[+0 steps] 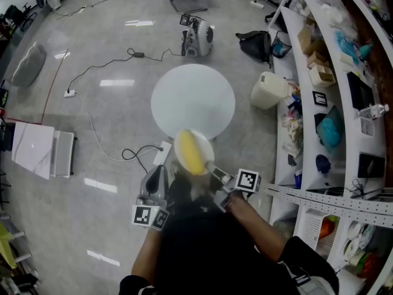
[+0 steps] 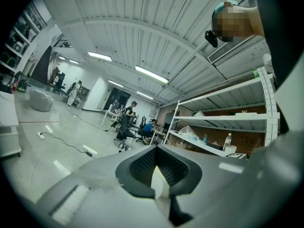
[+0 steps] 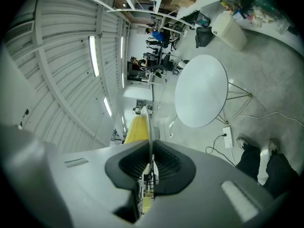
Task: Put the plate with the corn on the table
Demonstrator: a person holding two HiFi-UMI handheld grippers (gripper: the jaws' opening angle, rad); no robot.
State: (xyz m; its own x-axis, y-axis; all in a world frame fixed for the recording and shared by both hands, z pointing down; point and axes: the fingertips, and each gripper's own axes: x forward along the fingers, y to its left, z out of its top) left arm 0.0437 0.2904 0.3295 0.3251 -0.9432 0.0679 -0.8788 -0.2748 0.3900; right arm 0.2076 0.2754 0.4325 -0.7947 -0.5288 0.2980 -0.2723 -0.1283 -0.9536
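Pinching the plate (image 1: 206, 144) by its rim, the right gripper (image 1: 212, 169) jaws hold the corn (image 1: 191, 155) near the table (image 1: 193, 97) edge; the left gripper (image 1: 158, 173) jaws are pressed together.

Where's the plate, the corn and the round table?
plate (image 1: 209, 147): head view, on its white right rim.
corn (image 1: 191, 153): head view, middle of the yellow cob.
table (image 1: 193, 100): head view, middle of its round top.

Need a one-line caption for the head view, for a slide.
Right gripper holds the plate with the corn by its rim, at the round white table's near edge.
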